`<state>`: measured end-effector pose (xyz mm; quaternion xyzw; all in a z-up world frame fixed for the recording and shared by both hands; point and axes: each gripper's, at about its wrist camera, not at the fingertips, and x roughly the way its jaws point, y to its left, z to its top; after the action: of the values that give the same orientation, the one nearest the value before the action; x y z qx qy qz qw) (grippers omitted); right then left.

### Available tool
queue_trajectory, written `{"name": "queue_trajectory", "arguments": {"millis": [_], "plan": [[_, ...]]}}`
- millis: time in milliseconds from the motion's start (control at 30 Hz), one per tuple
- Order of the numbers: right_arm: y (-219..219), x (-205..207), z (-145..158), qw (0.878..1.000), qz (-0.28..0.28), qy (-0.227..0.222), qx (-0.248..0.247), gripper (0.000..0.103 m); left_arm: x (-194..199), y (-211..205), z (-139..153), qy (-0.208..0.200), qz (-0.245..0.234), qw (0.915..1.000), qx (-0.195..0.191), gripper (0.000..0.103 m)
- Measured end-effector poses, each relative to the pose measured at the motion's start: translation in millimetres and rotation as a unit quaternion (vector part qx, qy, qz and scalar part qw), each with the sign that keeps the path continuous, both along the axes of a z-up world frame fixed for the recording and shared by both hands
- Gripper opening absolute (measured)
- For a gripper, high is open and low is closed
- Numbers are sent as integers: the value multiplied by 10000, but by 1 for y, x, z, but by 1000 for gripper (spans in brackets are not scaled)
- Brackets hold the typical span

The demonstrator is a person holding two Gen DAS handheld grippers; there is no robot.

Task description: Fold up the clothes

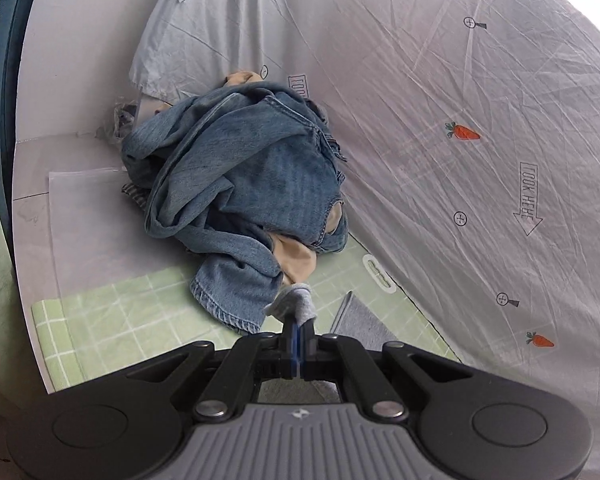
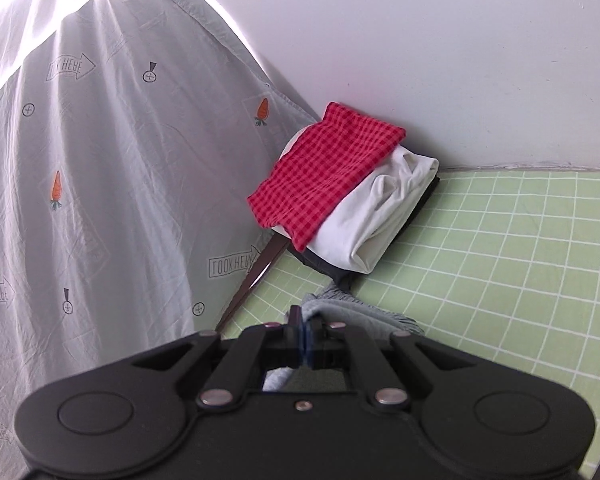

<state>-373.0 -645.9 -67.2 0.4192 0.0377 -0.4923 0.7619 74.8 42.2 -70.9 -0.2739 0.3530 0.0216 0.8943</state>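
Observation:
A grey garment [image 1: 296, 304] is pinched at one corner by my left gripper [image 1: 298, 326], jaws shut on the cloth; more of it hangs below [image 1: 360, 324]. In the right wrist view my right gripper [image 2: 305, 326] is shut on another edge of the same grey garment [image 2: 340, 308], which drapes off to the right. Just beyond the left gripper lies a heap of unfolded clothes: blue jeans [image 1: 244, 176] over a tan garment [image 1: 296, 256]. A folded stack stands against the wall in the right wrist view: red checked cloth [image 2: 324, 176] on a white garment [image 2: 380, 216] on something dark.
Everything lies on a green checked sheet [image 2: 500, 264] [image 1: 112, 320]. A pale grey curtain with carrot prints [image 2: 100, 160] [image 1: 460, 120] hangs along one side. A white wall [image 2: 420, 60] is behind the stack. A clear plastic sheet [image 1: 84, 220] lies left of the heap.

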Motion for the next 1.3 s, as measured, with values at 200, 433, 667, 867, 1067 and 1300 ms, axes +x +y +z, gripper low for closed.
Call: {"name": "queue_trajectory", "arguments": {"millis": [200,433,667,867,1067,1300], "plan": [[-1,10,-26,9990,-173,203,353,2,6,-12,-25,313,92,9993,-156,0],[-40,51,-21,9980,-17,611,175,2,70,-46,-22,265,-175,9991,288,0],[-154,160,-22,9954,509,796,154,3,189,-148,-35,-23,-826,9952,519,3],[-190,255,-34,9829,927,1586,-103,64,222,-205,-58,200,-959,9889,1120,46],[-115,257,-69,9591,1464,2421,-104,81,174,-190,-92,916,-879,9839,1254,70],[-44,223,-109,9622,1184,2306,840,82,118,-165,-130,1603,-519,9801,1052,70]]}}
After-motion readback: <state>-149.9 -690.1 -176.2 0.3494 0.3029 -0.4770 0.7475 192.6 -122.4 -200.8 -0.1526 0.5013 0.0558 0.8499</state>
